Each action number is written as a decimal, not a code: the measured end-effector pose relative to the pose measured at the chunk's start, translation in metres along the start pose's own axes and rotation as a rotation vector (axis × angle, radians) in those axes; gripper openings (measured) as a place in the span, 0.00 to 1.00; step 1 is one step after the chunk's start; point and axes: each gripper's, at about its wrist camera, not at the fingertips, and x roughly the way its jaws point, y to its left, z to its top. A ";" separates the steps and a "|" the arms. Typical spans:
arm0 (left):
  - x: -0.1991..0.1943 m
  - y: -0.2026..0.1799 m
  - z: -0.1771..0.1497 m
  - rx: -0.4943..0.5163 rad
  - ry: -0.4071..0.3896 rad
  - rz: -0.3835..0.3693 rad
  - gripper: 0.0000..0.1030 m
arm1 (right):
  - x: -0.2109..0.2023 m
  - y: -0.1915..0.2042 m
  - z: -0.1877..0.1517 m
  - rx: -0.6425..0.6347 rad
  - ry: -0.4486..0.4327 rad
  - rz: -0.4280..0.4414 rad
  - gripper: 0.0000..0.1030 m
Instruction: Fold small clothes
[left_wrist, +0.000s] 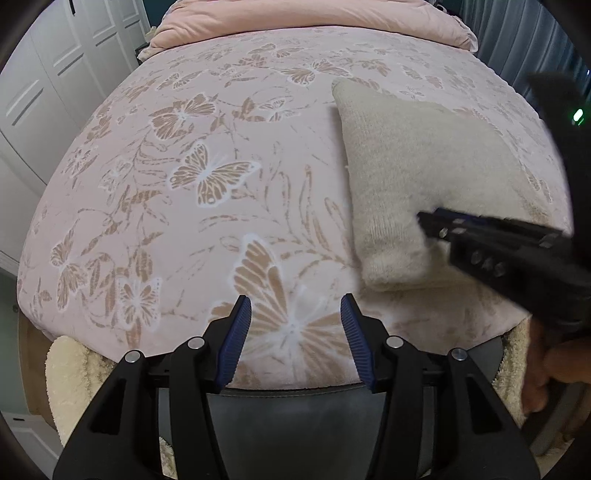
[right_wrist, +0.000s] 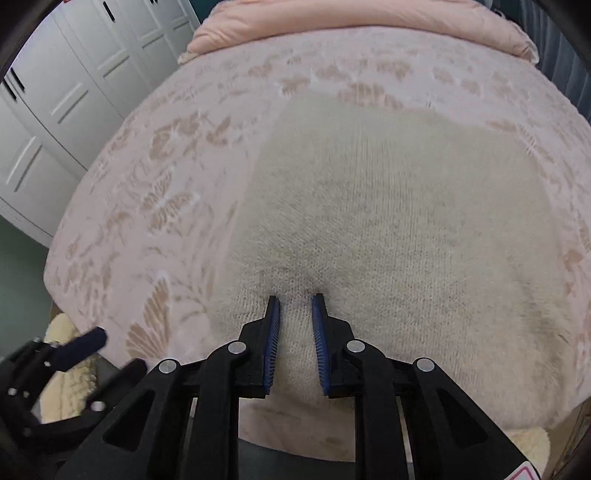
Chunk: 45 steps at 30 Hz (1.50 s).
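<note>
Bed (left_wrist: 229, 155) with pink butterfly-patterned cover; folded pink duvet (left_wrist: 314, 18) at far end; white panelled wardrobe doors (left_wrist: 55, 74) left; grey-blue curtain (left_wrist: 517, 33) right.

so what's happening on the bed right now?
A person is folding a cream knit garment on the pink butterfly bedspread. The right tool presses its tips down into the garment's near part, jaws a little apart with knit between them. The left tool hangs open over bare bedspread, holding nothing. The garment already lies as a compact folded shape.
</note>
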 end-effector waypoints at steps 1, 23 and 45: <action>0.001 0.000 0.000 0.002 0.006 0.002 0.47 | -0.007 0.000 0.000 0.012 -0.015 0.005 0.14; 0.006 -0.031 0.010 0.051 0.014 -0.050 0.58 | -0.081 -0.164 -0.058 0.527 -0.167 0.010 0.54; 0.005 -0.060 0.012 0.135 0.019 -0.028 0.64 | -0.055 -0.177 -0.051 0.465 -0.131 -0.016 0.25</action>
